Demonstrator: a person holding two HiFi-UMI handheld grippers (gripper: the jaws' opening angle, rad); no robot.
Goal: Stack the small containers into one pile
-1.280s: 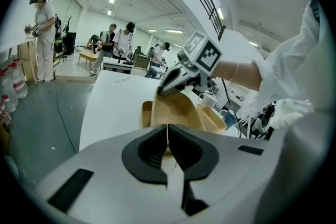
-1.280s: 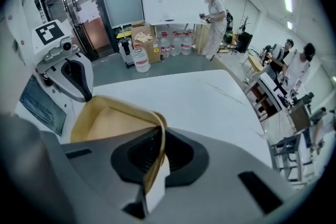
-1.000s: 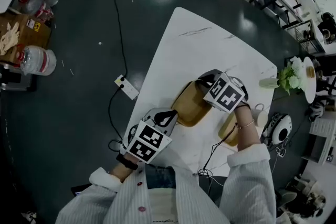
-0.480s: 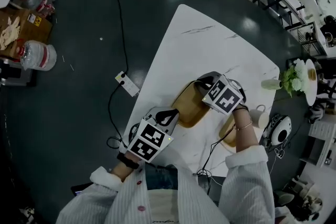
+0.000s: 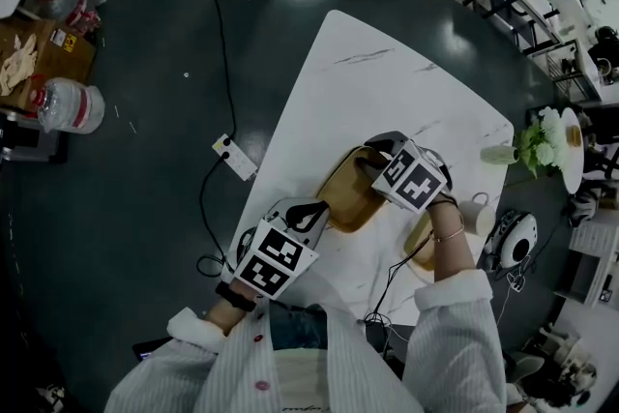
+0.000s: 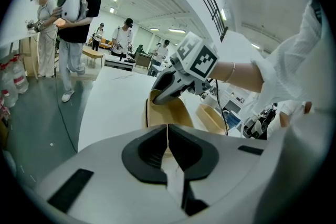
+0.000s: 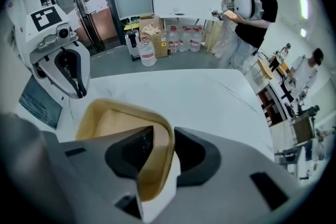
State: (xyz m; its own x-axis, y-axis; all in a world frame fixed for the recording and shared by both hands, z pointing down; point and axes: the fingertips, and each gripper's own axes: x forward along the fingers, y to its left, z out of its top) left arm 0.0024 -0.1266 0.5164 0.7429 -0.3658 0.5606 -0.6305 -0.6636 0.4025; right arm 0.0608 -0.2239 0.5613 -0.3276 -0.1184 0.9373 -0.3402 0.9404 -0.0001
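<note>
My left gripper [image 6: 168,140] is pressed together, empty, at the near edge of the table [image 5: 329,82]. My right gripper [image 7: 161,150] has just been opening. Its 2 jaws stand spread around the rim of the tan container [image 7: 113,123]. The other container [image 6: 211,118] sits just beside it.

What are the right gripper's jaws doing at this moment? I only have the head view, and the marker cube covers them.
Observer: The right gripper view shows the right gripper has just been opening. Its jaws stand apart with the tan container's rim between them, and neither pad looks pressed on it.
Operator: And the left one, is it holding anything?
Observer: No. In the left gripper view the left gripper is shut, with nothing between its jaws, and it points toward that same container.
</note>
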